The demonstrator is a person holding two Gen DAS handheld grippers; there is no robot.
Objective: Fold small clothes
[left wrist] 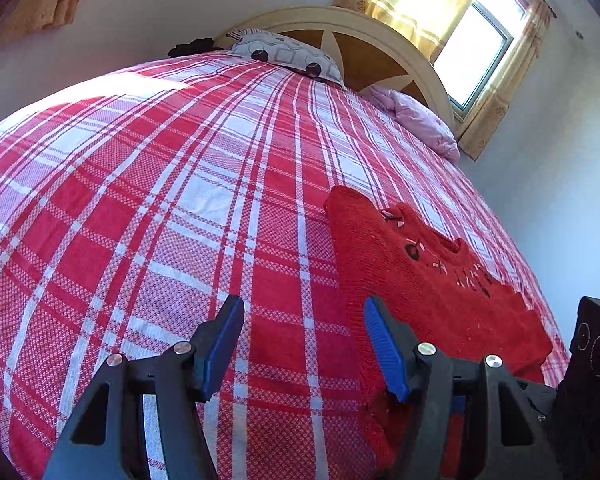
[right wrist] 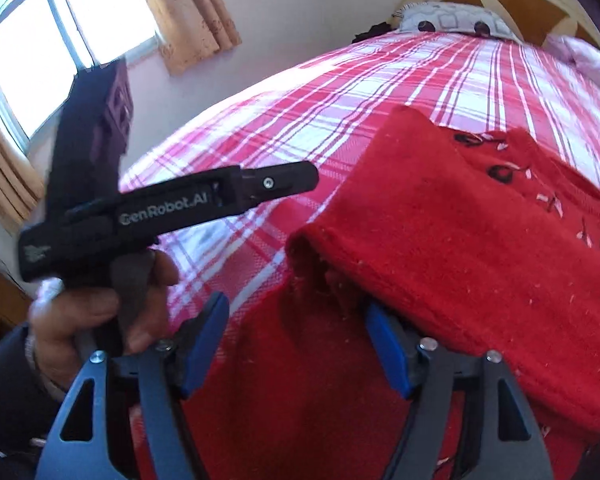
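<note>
Nearest the right wrist camera, the right gripper point(right wrist: 296, 344) hung with its jaws apart over the near part of the red knitted sweater point(right wrist: 460, 240), which lay on the bed point(right wrist: 340, 92) close to its near edge. A folded-over layer of the knit rose just ahead of the blue pads point(right wrist: 388, 348), its rolled edge close to one of them, but neither pad pressed on the cloth.

To the side, the left gripper point(left wrist: 304, 344) also stood with jaws apart, above bare plaid bedspread point(left wrist: 180, 200) just beside the sweater's side edge, gripping nothing.

The likely trouble lay in that doubled flap: if the right jaws closed there they might have pinched only the top layer, or both layers plus the bedspread, and dragged the fold askew. The loose, fuzzy knit looked prone to stretching and snagging.

Farther off, the sweater's neckline pointed toward the headboard point(left wrist: 380, 36), where two pillows point(left wrist: 288, 54) sat well clear.
</note>
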